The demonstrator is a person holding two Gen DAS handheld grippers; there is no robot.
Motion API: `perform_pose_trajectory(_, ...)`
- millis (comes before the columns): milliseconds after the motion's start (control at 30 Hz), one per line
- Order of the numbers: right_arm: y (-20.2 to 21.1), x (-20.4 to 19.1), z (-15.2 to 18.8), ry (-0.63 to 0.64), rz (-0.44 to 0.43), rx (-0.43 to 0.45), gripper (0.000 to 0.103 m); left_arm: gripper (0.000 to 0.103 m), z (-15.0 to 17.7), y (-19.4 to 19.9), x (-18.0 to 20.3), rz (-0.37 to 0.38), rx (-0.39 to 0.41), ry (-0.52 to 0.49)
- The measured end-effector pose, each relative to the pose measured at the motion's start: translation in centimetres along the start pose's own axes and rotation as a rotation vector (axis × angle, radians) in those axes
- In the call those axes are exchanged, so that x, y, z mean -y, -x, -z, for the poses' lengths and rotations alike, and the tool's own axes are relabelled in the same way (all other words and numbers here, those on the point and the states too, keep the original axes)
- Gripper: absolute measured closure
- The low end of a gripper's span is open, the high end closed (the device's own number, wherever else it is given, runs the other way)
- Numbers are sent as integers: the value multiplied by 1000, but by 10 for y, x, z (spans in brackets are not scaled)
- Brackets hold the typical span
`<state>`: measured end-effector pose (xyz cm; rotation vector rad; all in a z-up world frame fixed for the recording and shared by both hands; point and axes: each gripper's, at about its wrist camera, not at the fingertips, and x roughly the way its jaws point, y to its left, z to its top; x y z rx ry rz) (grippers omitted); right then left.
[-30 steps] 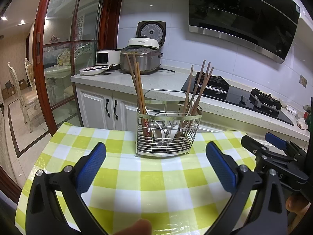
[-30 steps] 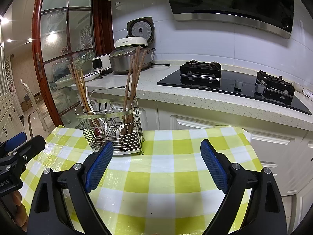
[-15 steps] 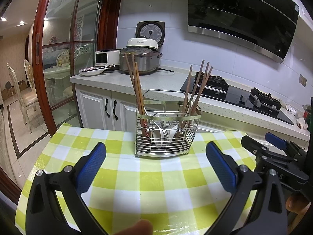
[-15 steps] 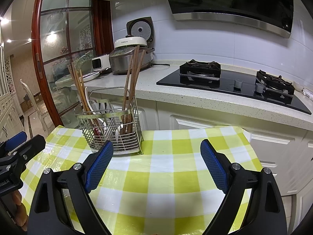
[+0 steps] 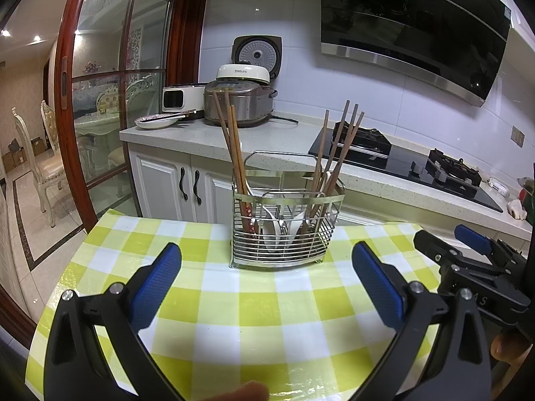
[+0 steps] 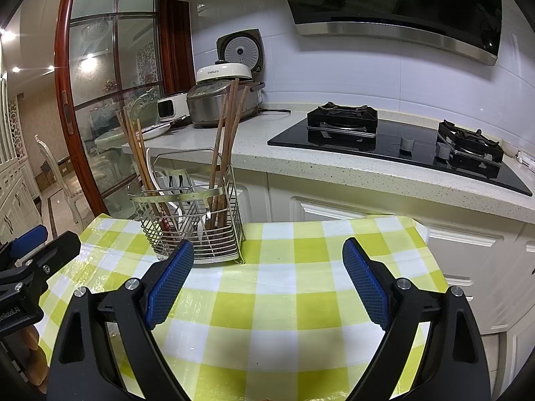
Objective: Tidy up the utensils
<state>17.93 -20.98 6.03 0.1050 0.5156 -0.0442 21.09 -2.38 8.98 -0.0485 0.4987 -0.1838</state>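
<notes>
Left hand-held gripper [image 5: 267,287]: jaws spread wide, nothing between the blue pads [image 5: 157,284], held above the bench [image 5: 234,327], which carries a green-and-white check cloth. Right hand-held gripper [image 6: 267,284]: jaws likewise spread and holding nothing, above the same cloth. In the left wrist view the right hand-held gripper shows at 3 o'clock; in the right wrist view the left one shows at 9 o'clock. The wire rack [image 5: 286,230] stands upright on the bench at 12 o'clock from the left hand-held gripper, apart from its pads; from the right hand-held gripper it lies at about 11 o'clock, just beyond the left pad. The rack's left compartment holds one bundle of chopsticks [image 5: 232,153], leaning left; its right compartment holds a second bundle [image 5: 337,153], fanned out. White spoons [image 5: 294,224] sit low in the middle compartment. Behind the bench, a counter [image 5: 301,133] bears a cooker [image 5: 239,103] at 12 o'clock and a hob [image 5: 401,163] at 2 o'clock.
</notes>
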Motion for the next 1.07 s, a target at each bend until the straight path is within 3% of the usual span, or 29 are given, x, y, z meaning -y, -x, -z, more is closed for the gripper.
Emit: perform_pose_trajectory(1067,-4,4,5,-5,4,-14,18,4,6,-9,-4,-12,-1,-8)
